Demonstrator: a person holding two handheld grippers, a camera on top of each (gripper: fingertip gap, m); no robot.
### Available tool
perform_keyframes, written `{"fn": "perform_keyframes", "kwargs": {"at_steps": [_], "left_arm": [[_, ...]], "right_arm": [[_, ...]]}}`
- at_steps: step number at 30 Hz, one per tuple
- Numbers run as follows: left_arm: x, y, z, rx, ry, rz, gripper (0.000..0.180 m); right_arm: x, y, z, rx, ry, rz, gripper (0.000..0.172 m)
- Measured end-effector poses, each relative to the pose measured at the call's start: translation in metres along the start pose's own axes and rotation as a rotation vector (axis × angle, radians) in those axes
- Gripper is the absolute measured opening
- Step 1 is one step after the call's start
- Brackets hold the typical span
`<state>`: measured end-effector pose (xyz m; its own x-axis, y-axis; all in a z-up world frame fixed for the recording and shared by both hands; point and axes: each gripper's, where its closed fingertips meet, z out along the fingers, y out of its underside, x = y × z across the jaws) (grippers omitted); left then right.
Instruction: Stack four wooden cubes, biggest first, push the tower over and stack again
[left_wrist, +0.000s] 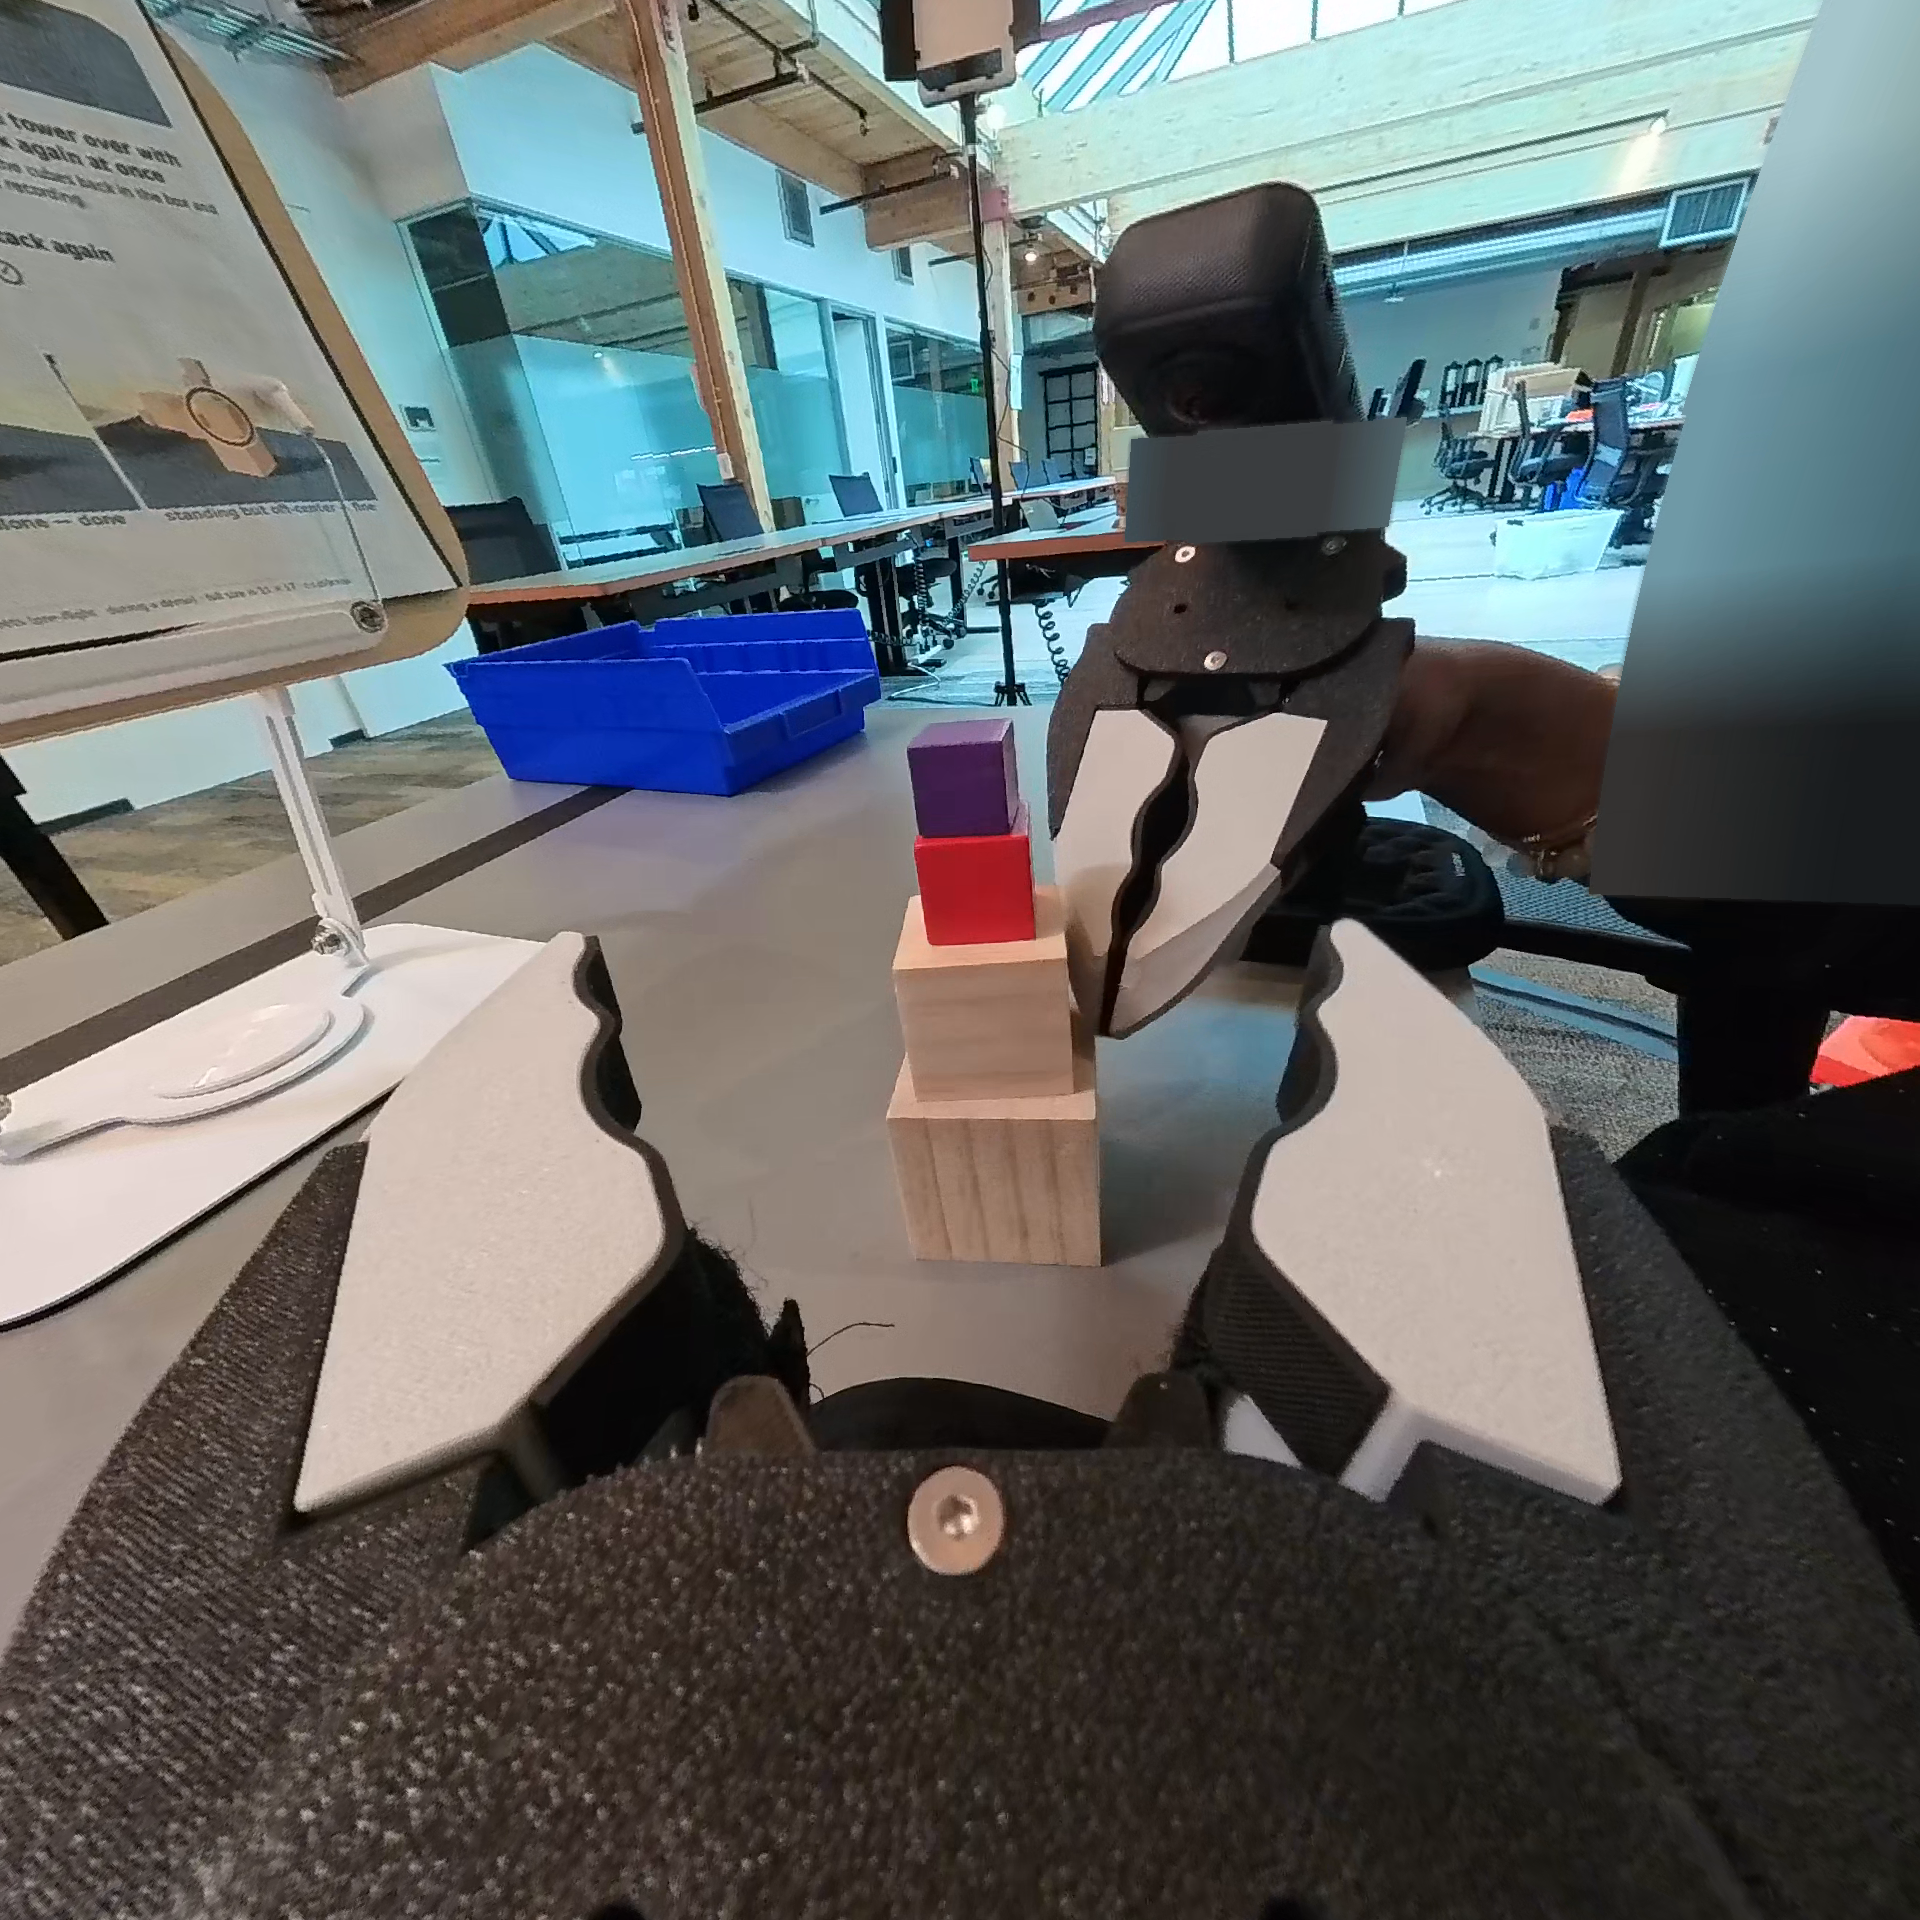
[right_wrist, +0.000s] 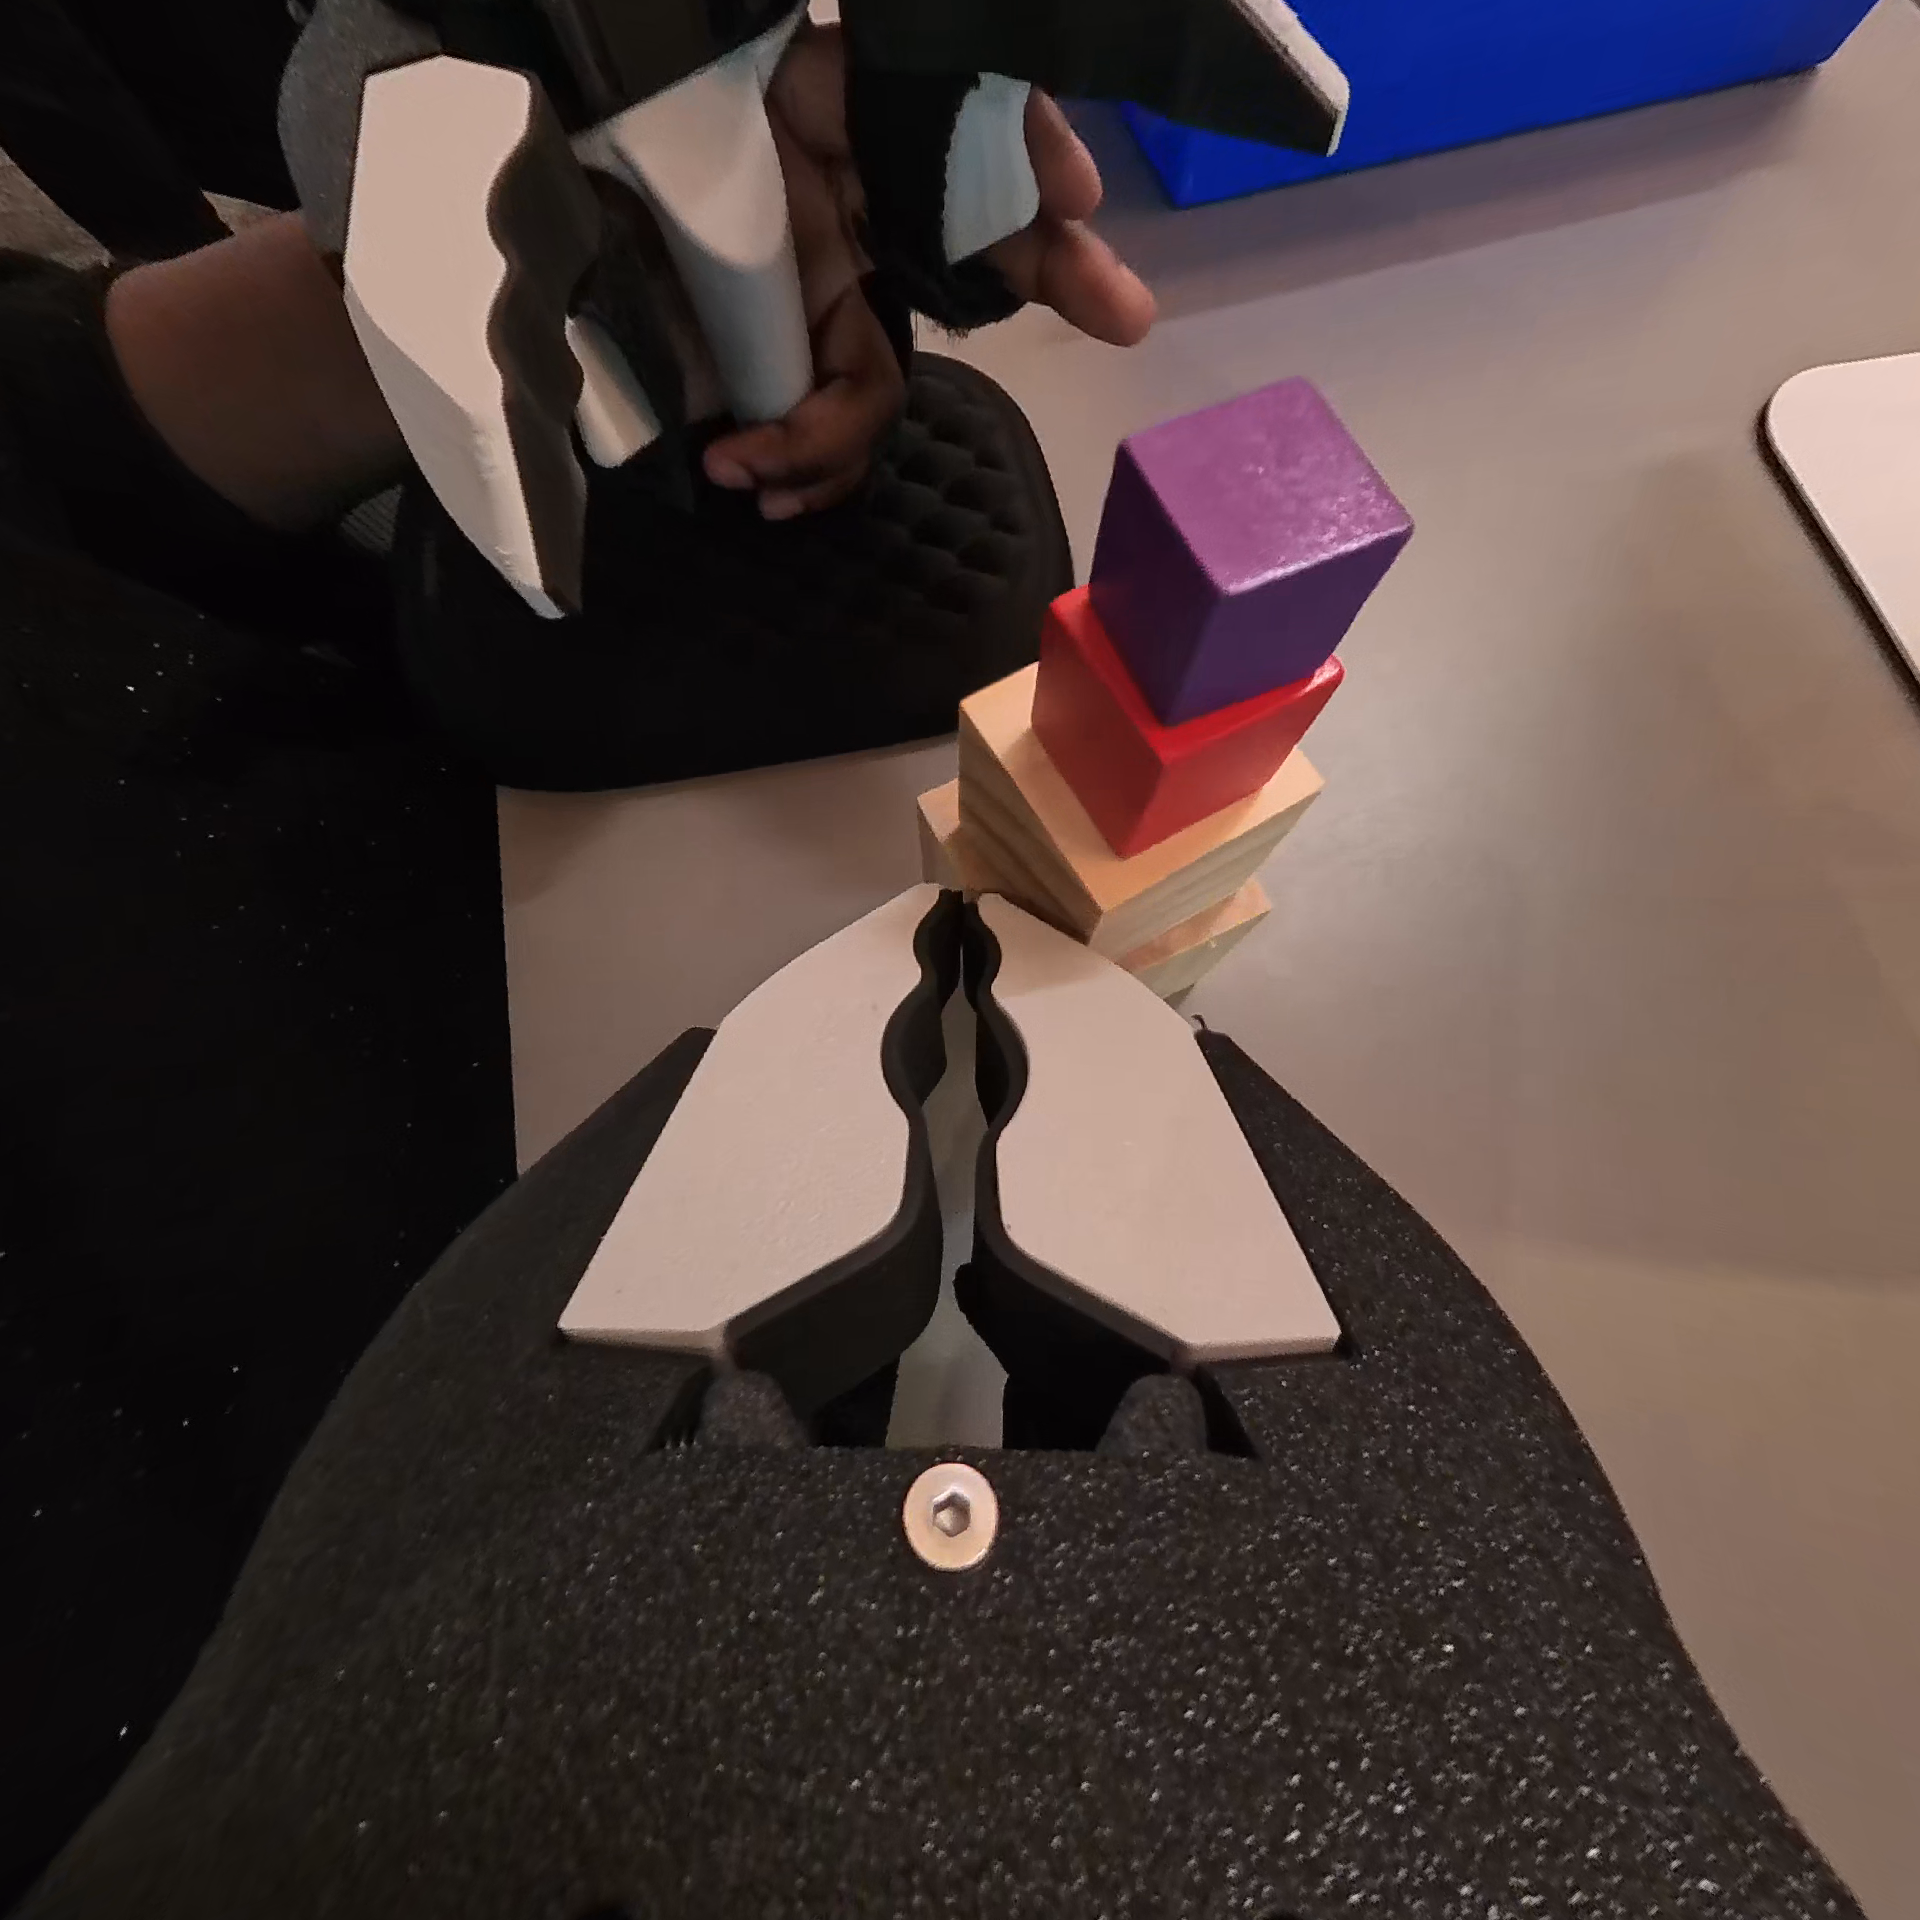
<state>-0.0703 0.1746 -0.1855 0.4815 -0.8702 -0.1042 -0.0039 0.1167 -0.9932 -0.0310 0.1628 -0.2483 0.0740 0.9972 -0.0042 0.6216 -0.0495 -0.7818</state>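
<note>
A tower of cubes stands on the grey table: a large wooden cube at the bottom, a smaller wooden cube, a red cube and a purple cube on top. My left gripper is wide open, with the tower standing between its fingers untouched. My right gripper is shut and empty. Its tips sit against a corner of the wooden cubes, and it also shows in the left wrist view. The red cube and the purple cube sit turned on the stack.
A blue bin stands at the far side of the table. A sign on a white stand with a white base plate is at the left. A black chair is past the table edge beside the tower. Left tips to right tips: about 8 cm.
</note>
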Motion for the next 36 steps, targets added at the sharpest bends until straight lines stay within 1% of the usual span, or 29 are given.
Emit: {"fn": "perform_keyframes", "kwargs": {"at_steps": [19, 31, 36], "left_arm": [[0.001, 0.000, 0.001, -0.003, 0.000, 0.007, 0.122], [0.001, 0.000, 0.000, 0.000, -0.001, 0.006, 0.120], [0.001, 0.000, 0.000, 0.001, -0.001, 0.008, 0.120]], "right_arm": [[0.011, -0.018, 0.003, 0.090, 0.032, 0.017, 0.000], [0.027, -0.029, 0.003, 0.154, 0.112, 0.000, 0.000], [0.028, -0.031, 0.004, 0.179, 0.106, 0.011, 0.000]]}}
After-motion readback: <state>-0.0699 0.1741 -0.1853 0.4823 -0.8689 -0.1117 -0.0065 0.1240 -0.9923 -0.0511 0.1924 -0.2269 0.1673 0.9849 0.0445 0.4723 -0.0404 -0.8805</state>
